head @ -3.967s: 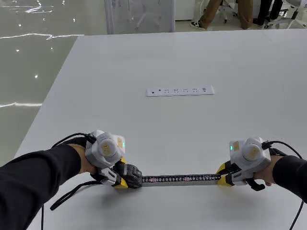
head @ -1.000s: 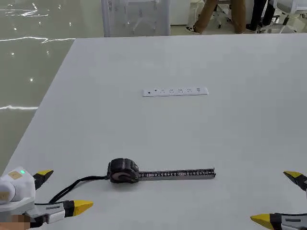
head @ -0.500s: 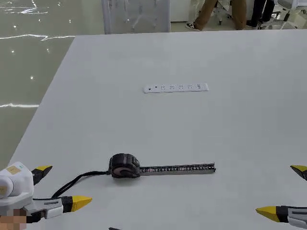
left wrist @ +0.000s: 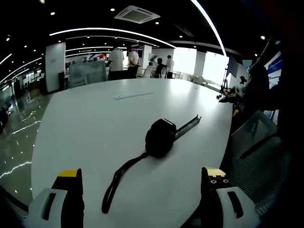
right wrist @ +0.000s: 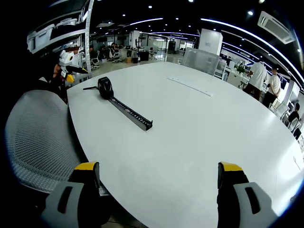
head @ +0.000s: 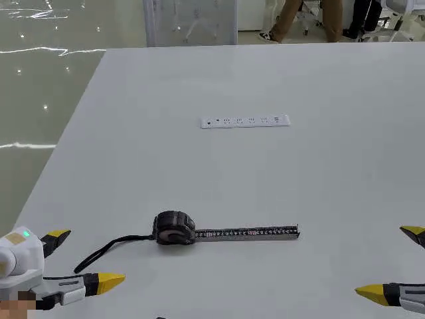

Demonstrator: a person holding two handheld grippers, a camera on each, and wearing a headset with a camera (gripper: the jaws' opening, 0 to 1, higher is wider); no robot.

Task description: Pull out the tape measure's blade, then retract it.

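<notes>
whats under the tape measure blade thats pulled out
The white table: the blade lies flat on it, extended from the case. The strip of tabletop directly beneath is covered by the blade, so nothing there can be checked.

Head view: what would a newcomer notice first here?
A black tape measure lies near the front edge of the table, its blade pulled out flat to the right. The open left gripper and right gripper flank it without touching. A white power strip lies farther back.
</notes>
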